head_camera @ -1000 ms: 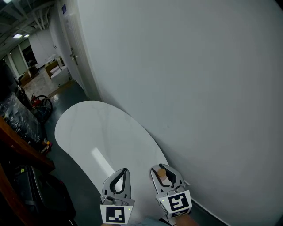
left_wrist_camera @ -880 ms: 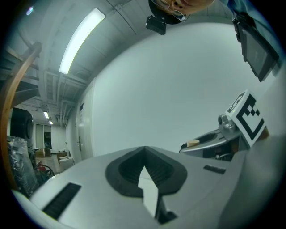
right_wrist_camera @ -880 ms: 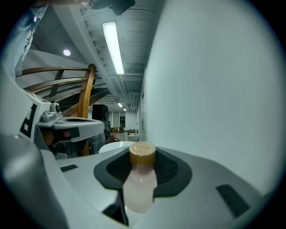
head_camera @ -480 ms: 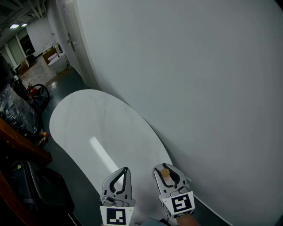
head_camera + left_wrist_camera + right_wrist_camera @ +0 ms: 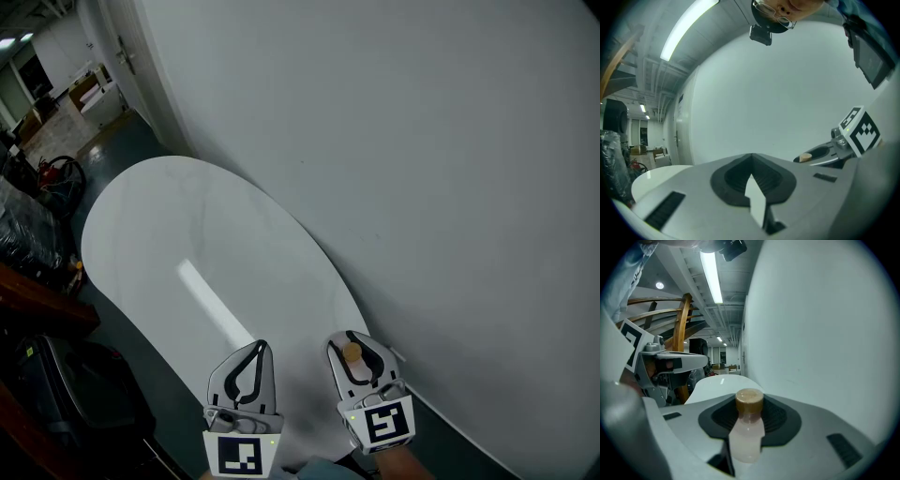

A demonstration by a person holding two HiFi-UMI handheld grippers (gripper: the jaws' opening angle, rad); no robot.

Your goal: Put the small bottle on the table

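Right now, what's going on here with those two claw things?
A person is holding a claw tool in each hand over the near end of a white oval table that stands against a wall. The right claw is clamped on a small pale bottle with a tan cap, held upright. The left claw is closed and has nothing in it. The bottle has not been let go yet, and the rest of the tabletop is bare.

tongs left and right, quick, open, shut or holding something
left tongs: closed, nothing between them.
right tongs: closed on the small bottle, held upright with its brown cap up.
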